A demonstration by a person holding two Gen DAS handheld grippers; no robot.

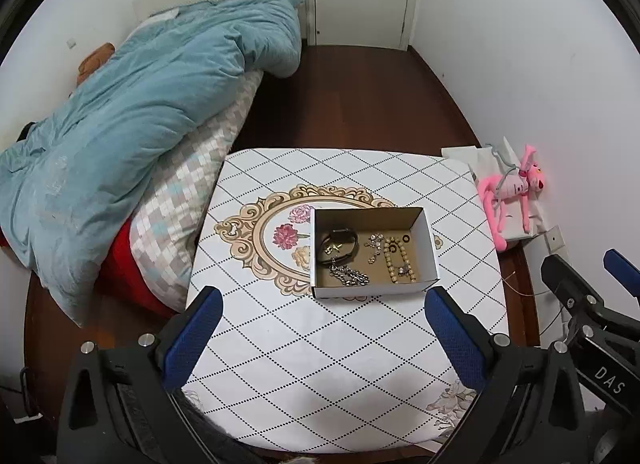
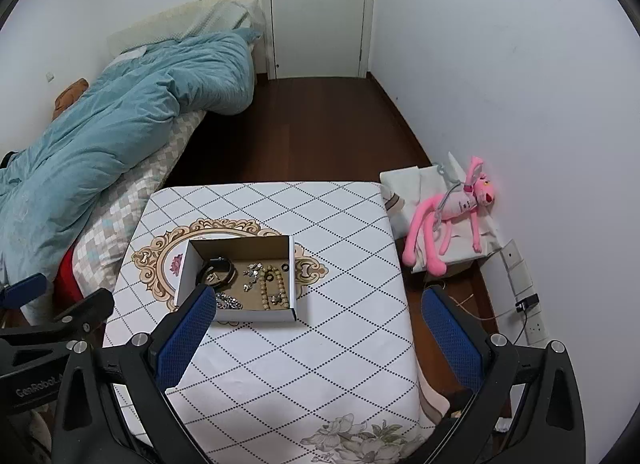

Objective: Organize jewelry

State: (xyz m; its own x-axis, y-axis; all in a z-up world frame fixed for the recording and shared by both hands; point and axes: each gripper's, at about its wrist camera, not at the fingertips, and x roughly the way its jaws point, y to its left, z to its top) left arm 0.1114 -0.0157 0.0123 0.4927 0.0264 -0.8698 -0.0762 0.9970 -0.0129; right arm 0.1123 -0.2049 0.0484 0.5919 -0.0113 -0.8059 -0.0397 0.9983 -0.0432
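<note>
1. On the white diamond-patterned tablecloth (image 1: 320, 364) near its middle: an open shallow white cardboard box (image 1: 374, 252), holding a black band bracelet (image 1: 339, 242), a silver chain (image 1: 349, 276), a string of beige beads (image 1: 394, 260) and small black rings (image 1: 406, 239).
2. Left of the table, close against it: a bed with a rumpled teal quilt (image 1: 140, 112) over a checked grey-and-white mattress cover (image 1: 192, 184).
3. Right of the table, against the wall: a pink long-limbed plush toy (image 2: 448, 216), lying on white bags.
4. Only in the right wrist view: wall sockets with a black plug (image 2: 526, 302).
5. Left gripper (image 1: 324, 340): blue-padded fingers spread wide, holding nothing, above the tablecloth short of the box.
6. Right gripper (image 2: 316, 340): fingers likewise spread wide and empty; left pad (image 2: 184, 336) overlapping the box's near corner in view, contact unclear.
</note>
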